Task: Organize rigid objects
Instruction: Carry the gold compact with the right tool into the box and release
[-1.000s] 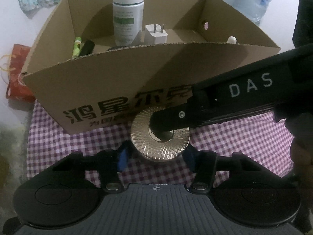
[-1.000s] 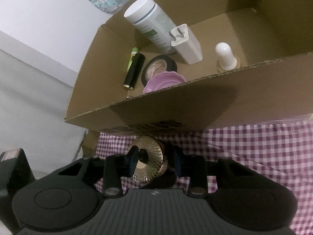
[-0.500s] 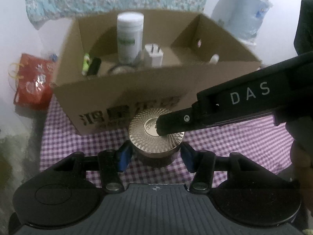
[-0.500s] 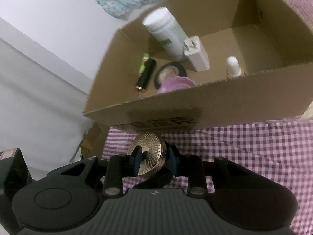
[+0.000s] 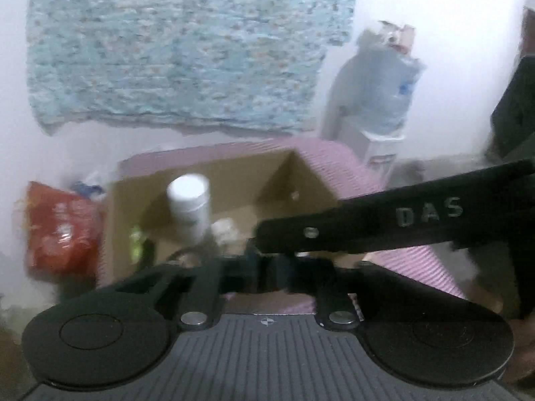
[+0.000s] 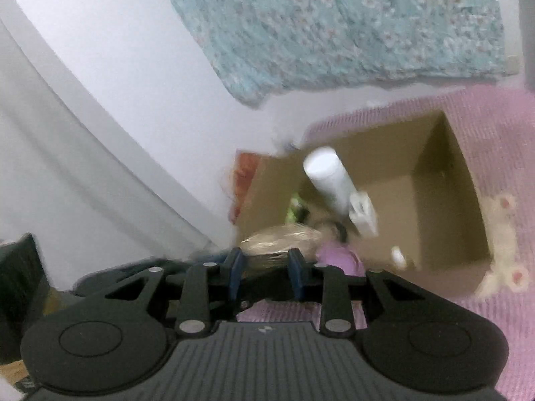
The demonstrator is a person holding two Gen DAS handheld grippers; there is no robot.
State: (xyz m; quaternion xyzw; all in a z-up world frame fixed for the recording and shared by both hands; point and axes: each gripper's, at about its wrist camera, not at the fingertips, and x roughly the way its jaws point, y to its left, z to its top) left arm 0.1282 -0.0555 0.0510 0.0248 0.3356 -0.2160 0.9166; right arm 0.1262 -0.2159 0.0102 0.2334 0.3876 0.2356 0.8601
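1. Right gripper: its blue-padded jaws are clamped on the gold ribbed jar; the jar is carried in the air, its gold lid tilted toward the upper left, in front of the near left corner of the cardboard box.
2. Left gripper: jaws together, nothing visible between them; this part of the left wrist view is blurred, so the fingertips are hard to separate by eye; the jaws have just been closing.
3. The right gripper's black body, lettered "DAS", crosses the left wrist view from the right edge and ends just above the left gripper's tips.
4. The cardboard box stands open-topped on a purple checked cloth; both grippers look down into it from above and from the near side.
5. Box contents, right wrist view:
   - white bottle, upright, toward the back left;
   - white plug adapter, just beside the bottle's base;
   - green tube by the left wall;
   - purple item against the near wall;
   - small white knob near the front right.
6. Outside the box: a red bag to its left; a water bottle on a dispenser behind and to the right; a blue floral cloth hanging on the white wall; a white plush item on the checked cloth, touching the box's right side.
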